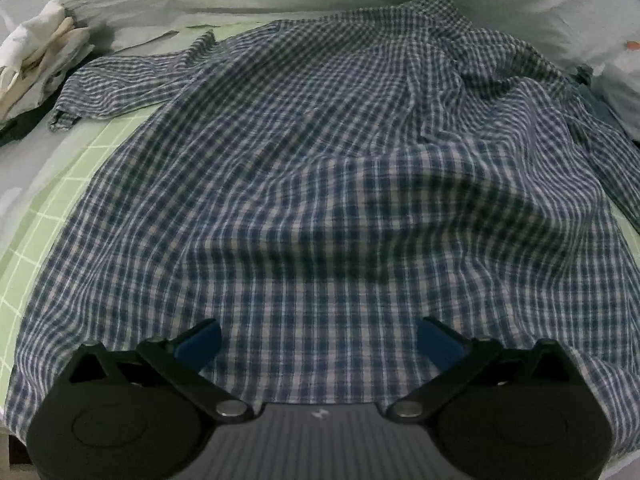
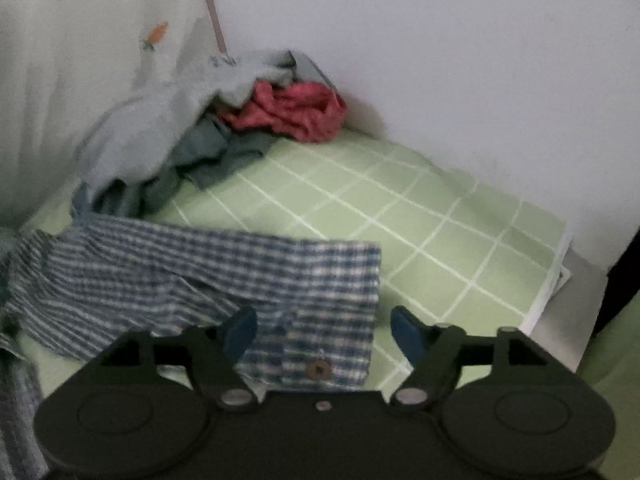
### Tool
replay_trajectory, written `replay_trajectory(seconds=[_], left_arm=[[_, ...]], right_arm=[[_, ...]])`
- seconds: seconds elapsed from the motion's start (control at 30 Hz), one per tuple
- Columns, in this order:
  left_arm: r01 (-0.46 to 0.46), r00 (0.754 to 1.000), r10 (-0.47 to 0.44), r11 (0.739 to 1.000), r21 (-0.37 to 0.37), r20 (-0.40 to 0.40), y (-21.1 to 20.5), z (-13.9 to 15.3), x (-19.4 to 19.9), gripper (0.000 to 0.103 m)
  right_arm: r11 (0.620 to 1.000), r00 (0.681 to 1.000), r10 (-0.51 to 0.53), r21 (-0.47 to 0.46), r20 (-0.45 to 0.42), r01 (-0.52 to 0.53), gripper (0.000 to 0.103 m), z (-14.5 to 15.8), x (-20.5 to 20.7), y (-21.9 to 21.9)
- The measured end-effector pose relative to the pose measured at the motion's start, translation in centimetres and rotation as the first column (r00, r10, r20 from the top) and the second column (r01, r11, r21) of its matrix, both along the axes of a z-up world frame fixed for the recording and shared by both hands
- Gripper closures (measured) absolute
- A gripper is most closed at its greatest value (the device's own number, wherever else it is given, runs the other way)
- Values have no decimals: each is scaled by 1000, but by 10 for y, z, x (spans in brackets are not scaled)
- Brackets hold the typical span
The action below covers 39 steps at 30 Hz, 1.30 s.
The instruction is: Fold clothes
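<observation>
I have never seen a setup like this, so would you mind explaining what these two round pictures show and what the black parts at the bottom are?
Each picture comes from a fisheye camera mounted on a hand-held gripper, looking forward along its two fingers; a person carries one in each hand. The black parts with blue tips are the grippers themselves.

The left wrist view shows the left gripper, open, over a blue checked shirt spread on a green grid sheet. A pile of pale cloth lies at the far left.

The right wrist view shows the right gripper, also open, just above the shirt's sleeve cuff with its brown button. Further back, a heap of unfolded clothes, red, grey and pale blue, sits against the wall.

Neither gripper holds anything.
</observation>
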<state>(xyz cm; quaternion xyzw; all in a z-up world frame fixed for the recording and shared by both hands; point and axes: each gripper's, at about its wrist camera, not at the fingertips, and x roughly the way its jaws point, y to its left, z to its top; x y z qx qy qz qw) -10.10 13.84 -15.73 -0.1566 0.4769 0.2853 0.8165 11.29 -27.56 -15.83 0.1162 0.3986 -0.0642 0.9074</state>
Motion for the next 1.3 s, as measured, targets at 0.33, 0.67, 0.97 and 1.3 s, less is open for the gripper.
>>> replay_trajectory(seconds=[0.33, 0.67, 0.97, 1.3], left_arm=[[-24, 1000, 23, 1000, 6, 11, -2, -1, -1, 0], [-16, 1000, 16, 1000, -11, -7, -1, -3, 6, 0], [-4, 998, 10, 996, -87, 63, 44, 25, 11, 0], [-234, 968, 236, 972, -32, 83, 187, 23, 41, 0]], right_arm=[[993, 999, 50, -105, 12, -48, 88, 1, 3, -23], [979, 997, 66, -193, 35, -58, 38, 24, 31, 18], [953, 972, 220, -233, 86, -195, 12, 51, 59, 106], [851, 855, 517, -130, 46, -508, 9, 30, 150, 303]])
